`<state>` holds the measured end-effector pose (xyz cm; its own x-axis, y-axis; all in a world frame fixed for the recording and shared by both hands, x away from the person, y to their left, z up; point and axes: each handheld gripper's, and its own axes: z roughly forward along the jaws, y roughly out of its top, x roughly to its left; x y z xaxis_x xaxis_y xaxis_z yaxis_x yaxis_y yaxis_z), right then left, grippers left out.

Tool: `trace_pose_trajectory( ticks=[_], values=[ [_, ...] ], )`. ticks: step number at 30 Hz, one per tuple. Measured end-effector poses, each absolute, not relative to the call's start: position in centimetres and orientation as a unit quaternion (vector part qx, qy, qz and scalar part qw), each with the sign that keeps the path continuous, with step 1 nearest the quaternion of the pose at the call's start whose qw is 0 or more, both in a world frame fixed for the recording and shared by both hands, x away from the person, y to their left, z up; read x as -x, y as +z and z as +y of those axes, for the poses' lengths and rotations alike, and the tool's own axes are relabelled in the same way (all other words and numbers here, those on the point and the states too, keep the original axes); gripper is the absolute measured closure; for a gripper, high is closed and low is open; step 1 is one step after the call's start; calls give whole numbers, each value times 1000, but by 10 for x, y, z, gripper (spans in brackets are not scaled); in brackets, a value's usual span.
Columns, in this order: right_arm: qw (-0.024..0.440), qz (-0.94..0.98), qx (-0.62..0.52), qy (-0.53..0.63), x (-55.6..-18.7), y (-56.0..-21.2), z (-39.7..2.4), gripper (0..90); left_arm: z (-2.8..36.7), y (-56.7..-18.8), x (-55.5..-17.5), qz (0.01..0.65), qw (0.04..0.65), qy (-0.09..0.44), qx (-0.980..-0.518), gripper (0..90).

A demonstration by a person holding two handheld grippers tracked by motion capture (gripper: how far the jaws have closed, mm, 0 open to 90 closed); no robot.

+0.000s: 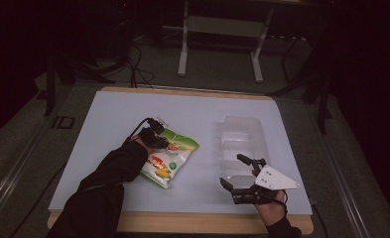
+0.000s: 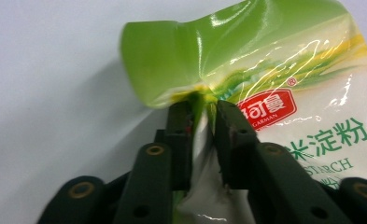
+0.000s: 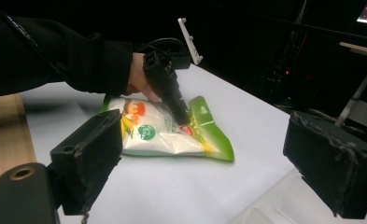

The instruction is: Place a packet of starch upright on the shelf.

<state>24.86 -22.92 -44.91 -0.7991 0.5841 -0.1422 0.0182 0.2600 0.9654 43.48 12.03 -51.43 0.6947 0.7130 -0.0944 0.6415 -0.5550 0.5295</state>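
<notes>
Left gripper view: jaws pinched tight on a fold of the starch bag (image 2: 274,70), just below its green top edge, film crumpled between the two black pads and a red brand label right beside the right-hand pad. White powder side of the bag running off to the lower right, pale table (image 2: 45,84) behind.

High view: bag (image 1: 170,158) lying flat on the left half of the white table (image 1: 133,109), green end pointing away from the person, printed end toward the near edge. Left gripper (image 1: 155,140) down on the bag's far left corner, black-sleeved forearm coming in from the bottom left. Clear plastic bin (image 1: 242,136) standing on the right half of the table, well apart from the bag. Right gripper (image 1: 234,171) hovering at the bin's near end, grey three-cornered plate on top, jaws spread wide with nothing between them.

Right gripper view: own two black jaws far apart at either side, gaping, gripping nothing. Between them, farther off, the bag (image 3: 172,135) on the table (image 3: 256,121), and the left gripper (image 3: 183,116) angled down onto its green end, hand (image 3: 137,77) and dark sleeve behind. Corner of the clear bin (image 3: 270,205) at the bottom right, just under the right-hand jaw.
</notes>
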Motion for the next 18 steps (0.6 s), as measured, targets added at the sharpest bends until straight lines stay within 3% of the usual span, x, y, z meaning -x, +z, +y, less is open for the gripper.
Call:
trace_pose_trajectory(
  ticks=[18],
  values=[
    [262,750,-199,573,-249,-447,-231,119,135,-485,-422,375,344,63,-859,872]
  ],
)
